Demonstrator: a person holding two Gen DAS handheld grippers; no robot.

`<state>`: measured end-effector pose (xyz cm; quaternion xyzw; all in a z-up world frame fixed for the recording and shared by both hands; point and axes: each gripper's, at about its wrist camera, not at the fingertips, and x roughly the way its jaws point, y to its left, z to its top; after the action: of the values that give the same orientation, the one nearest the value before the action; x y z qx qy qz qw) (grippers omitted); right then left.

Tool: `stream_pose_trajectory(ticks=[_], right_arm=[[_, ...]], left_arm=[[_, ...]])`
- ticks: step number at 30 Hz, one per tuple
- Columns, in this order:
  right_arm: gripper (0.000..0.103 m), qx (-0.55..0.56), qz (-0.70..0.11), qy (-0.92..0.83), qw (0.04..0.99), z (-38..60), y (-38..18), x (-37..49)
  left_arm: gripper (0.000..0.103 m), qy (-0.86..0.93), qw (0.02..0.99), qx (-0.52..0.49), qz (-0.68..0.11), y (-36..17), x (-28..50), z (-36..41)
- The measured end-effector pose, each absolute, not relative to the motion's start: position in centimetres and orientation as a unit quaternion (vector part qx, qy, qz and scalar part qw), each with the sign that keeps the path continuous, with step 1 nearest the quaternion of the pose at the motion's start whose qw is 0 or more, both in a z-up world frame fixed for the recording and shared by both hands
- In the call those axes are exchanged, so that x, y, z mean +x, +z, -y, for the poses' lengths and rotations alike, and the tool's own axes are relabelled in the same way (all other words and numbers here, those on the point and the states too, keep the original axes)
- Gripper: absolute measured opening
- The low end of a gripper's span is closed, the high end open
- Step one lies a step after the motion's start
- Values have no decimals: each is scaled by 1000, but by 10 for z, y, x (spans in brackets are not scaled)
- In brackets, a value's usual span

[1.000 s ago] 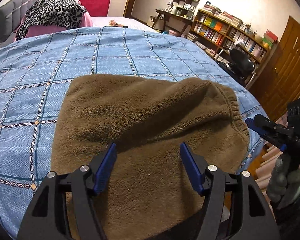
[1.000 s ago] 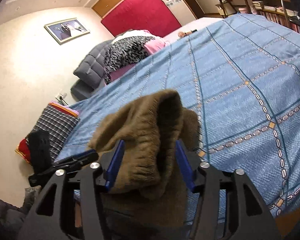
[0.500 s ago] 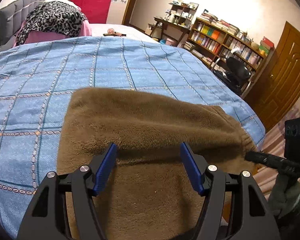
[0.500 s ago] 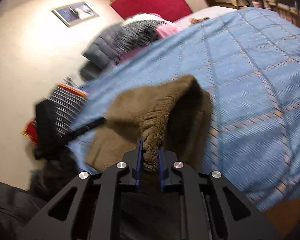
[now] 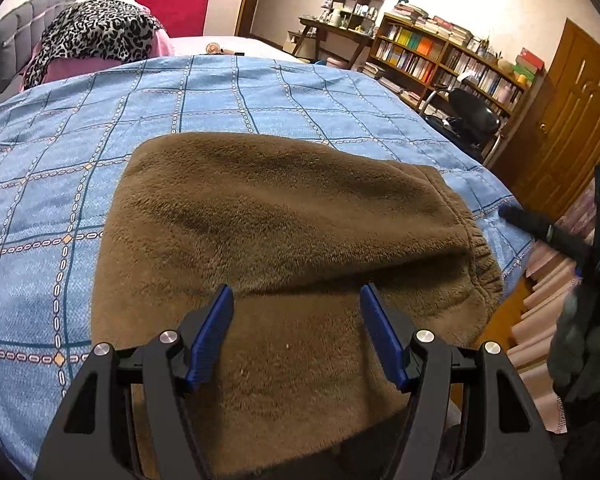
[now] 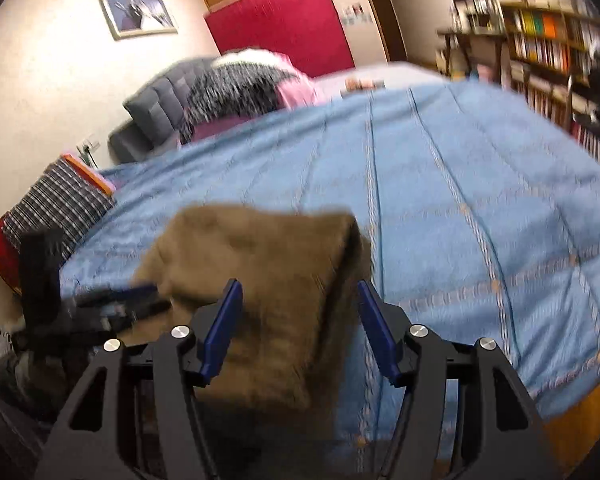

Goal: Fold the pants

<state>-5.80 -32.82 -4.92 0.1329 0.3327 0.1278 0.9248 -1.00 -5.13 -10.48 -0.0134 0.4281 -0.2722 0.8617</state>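
Note:
Brown fleece pants (image 5: 284,224) lie folded on the blue checked bedspread (image 5: 260,96), with the elastic waistband at the right near the bed edge. My left gripper (image 5: 296,332) is open just above the near part of the pants, touching nothing. My right gripper (image 6: 300,324) is open and empty above the pants (image 6: 260,264) in its blurred view. The right gripper also shows at the right edge of the left wrist view (image 5: 540,228), beside the waistband. The left gripper shows in the right wrist view (image 6: 112,300), at the left of the pants.
A leopard-print cloth (image 5: 96,32) and grey headboard (image 5: 4,44) are at the far end of the bed. A bookshelf (image 5: 452,60), desk chair (image 5: 472,116) and wooden door (image 5: 568,112) stand to the right. A checked pillow (image 6: 56,208) lies left of the bed.
My right gripper shut on the waistband edge half a second ago, then let go and opened. The lifted fold now lies flat. The left gripper stayed open over the pants.

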Motion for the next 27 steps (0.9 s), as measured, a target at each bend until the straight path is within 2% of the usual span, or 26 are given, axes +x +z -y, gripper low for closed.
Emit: stream_pose_trajectory(ticks=[5,9,11,15,21,27], right_arm=[[61,129,-337,196,912,290,-57,-24],[60,114,-379,146,907,286,-95,8],[56,127,-402,115,899,297,-118,23],[54,140,-388,122,903,308,-138,23],[54,136,-389,122,903,312,-130,15],[56,75,-341,150,925,293,-84,-27]], left_arm=[[66,-279,859,-6,-428,-107,-18,50],[66,-280,855,0,-437,-118,-19,50],[66,-292,850,6,-438,-124,-22,52],[66,-307,851,30,-424,-131,-29,60],[66,-302,851,15,-429,-124,-25,58],[66,-292,856,10,-427,-115,-27,52]])
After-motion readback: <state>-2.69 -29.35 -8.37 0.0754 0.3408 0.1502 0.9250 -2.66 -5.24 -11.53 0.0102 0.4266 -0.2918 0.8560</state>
